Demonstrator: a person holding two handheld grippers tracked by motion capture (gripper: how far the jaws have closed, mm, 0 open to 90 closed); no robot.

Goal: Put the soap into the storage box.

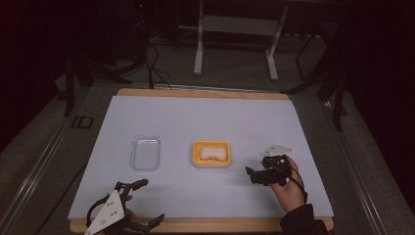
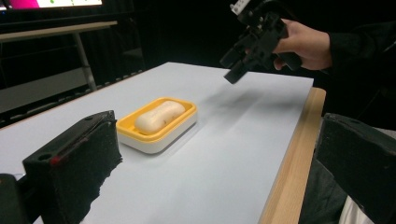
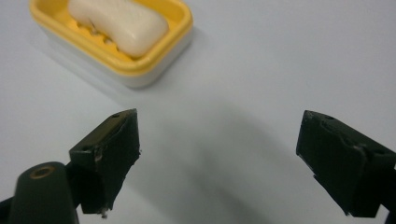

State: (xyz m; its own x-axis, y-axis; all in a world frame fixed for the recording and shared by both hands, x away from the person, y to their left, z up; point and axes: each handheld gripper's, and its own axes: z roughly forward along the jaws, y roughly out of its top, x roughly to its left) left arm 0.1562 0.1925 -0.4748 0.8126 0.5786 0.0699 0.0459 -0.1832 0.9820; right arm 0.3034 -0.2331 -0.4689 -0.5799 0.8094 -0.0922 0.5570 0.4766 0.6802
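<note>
A yellow soap dish holding a white bar of soap sits near the middle of the white mat. My right gripper hovers just right of the dish, held in a hand, jaws open and empty. In the right gripper view the gripper points at bare mat, with the dish and soap at the upper left. My left gripper is open and empty at the table's near left edge. In the left gripper view the gripper faces the dish, the soap and the right gripper beyond.
A clear shallow plastic tray lies left of the soap dish. The white mat covers a wooden table whose edge shows at the front. Table legs and cables stand on the dark floor behind.
</note>
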